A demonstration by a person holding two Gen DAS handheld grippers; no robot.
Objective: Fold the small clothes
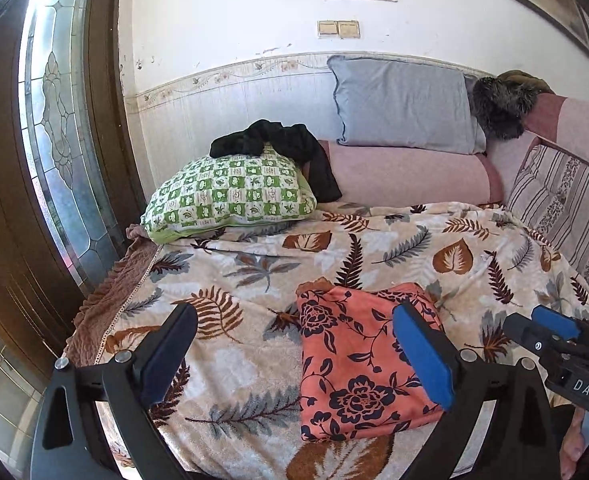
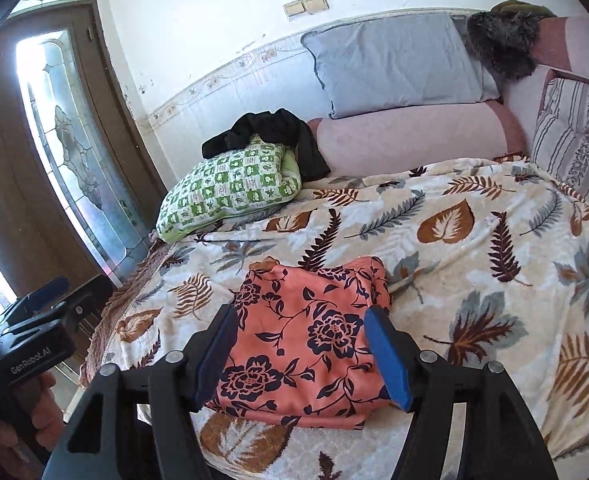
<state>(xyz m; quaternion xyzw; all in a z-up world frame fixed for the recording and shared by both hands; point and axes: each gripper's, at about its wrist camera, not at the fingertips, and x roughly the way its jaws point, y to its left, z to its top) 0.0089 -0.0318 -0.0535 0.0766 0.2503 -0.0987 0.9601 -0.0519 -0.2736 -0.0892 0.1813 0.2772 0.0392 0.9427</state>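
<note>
On the leaf-print blanket (image 1: 374,240), at 6 o'clock, the coral floral garment (image 2: 302,344) is found folded; both the left gripper (image 1: 294,360) and right gripper (image 2: 300,356) are spread wide, empty. A black garment (image 1: 278,144) at 11 o'clock is judged unfolded.

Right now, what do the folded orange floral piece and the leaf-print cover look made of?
Orange floral garment: thin woven fabric, smooth with a slight sheen, creasing softly; probably rayon or cotton, can't confirm. Leaf-print blanket: thick plush fleece, matte, fuzzy nap visible.
</note>
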